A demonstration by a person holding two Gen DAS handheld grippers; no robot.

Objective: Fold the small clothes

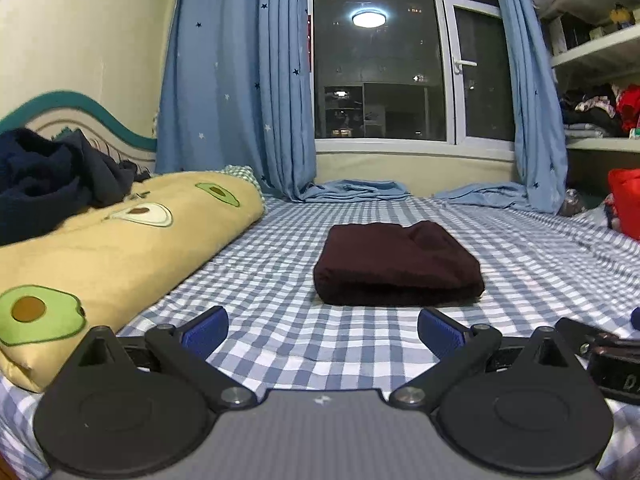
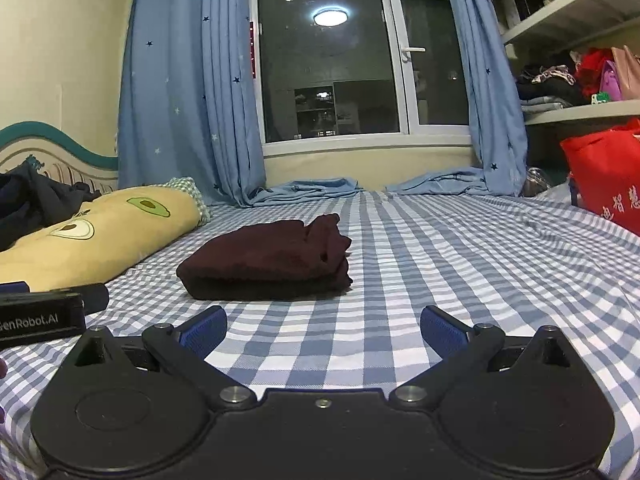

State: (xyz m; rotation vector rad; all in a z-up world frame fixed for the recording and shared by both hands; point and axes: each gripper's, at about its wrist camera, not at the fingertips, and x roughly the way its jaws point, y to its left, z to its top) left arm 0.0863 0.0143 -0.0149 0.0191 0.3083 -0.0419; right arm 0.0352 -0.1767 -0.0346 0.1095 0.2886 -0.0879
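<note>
A dark maroon garment (image 1: 396,266) lies folded into a compact block on the blue-and-white checked bed sheet (image 1: 280,280). It also shows in the right wrist view (image 2: 268,262), ahead and to the left. My left gripper (image 1: 322,330) is open and empty, low over the sheet, a short way in front of the garment. My right gripper (image 2: 323,330) is open and empty too, just short of the garment and to its right. Each gripper appears at the edge of the other's view.
A yellow avocado-print quilt (image 1: 120,248) lies rolled along the left, with dark blue clothes (image 1: 48,184) piled on it by the headboard. Blue curtains (image 1: 236,80) and a window stand behind. A red bag (image 2: 604,180) and shelves with clothes (image 2: 560,84) are at the right.
</note>
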